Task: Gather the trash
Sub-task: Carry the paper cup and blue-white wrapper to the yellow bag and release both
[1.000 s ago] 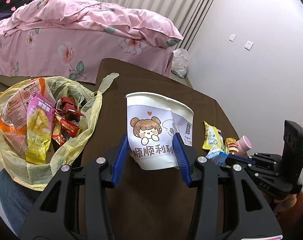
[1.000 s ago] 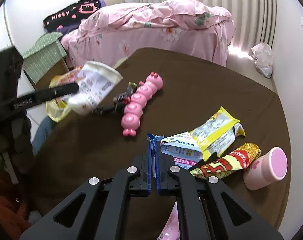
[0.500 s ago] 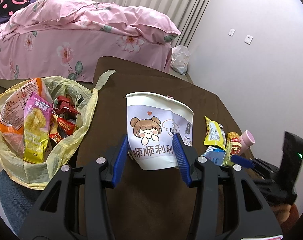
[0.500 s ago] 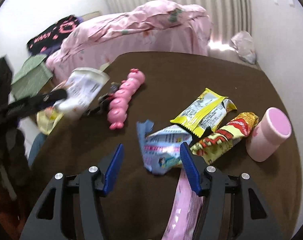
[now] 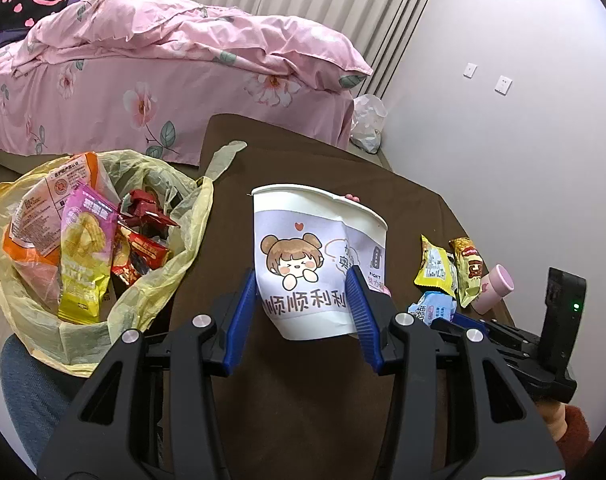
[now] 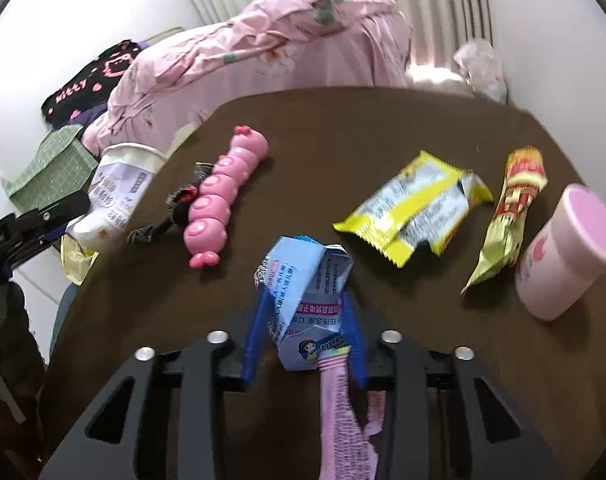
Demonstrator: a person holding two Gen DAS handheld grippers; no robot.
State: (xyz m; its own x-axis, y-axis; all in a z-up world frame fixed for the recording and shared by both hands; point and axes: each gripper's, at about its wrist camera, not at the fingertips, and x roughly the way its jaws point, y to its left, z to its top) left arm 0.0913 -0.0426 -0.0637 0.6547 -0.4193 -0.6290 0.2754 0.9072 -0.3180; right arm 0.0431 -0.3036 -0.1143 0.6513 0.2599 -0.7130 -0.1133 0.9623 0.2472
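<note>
My left gripper is shut on a crumpled white paper cup with a cartoon girl, held above the brown table beside the yellow trash bag, which holds several wrappers. The cup also shows in the right wrist view. My right gripper has its fingers around a blue and white packet, also visible in the left wrist view. A yellow wrapper, a red and gold wrapper and a pink wrapper lie on the table.
A pink caterpillar toy and a small dark wrapper lie left of centre. A pink cup lies on its side at the right. A pink bed stands beyond the table, and a white wall is on the right.
My right gripper opened, moved forward over the blue and white packet and closed in around it. My left gripper keeps holding the paper cup and has drifted slightly.
</note>
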